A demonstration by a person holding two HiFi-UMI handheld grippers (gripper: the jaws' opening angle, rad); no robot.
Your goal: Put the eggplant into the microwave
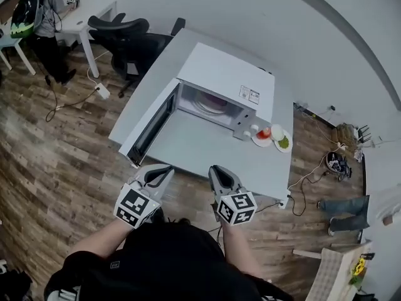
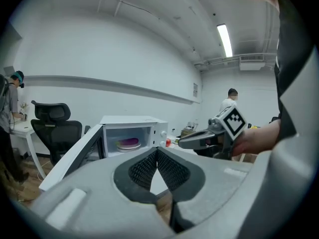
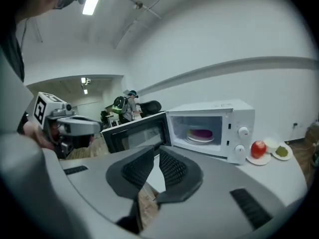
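The microwave (image 1: pixel 219 80) stands on the pale desk (image 1: pixel 207 149) with its door (image 1: pixel 150 127) swung wide to the left. Inside, on a light plate (image 3: pixel 199 139), lies a purple thing that I take to be the eggplant (image 3: pixel 202 133); it is small in every view, so I can't swear to its shape. Judged from that, the eggplant is already where the task wants it, and only the door is left open.

Both grippers are held close to the person's body, well apart from the microwave. The left gripper (image 2: pixel 157 152) has its jaws together at the tips, with nothing in them. The right gripper (image 3: pixel 158 152) has its jaws narrow, a slim gap showing and nothing between.

An eggplant is probably light, firm and smooth-skinned, so it may slip. If it needs moving again, I'd grip it across the thick middle, gently enough not to bruise it.

Just right of the microwave sit 2 small plates, 1 with a red fruit (image 1: pixel 265 132).
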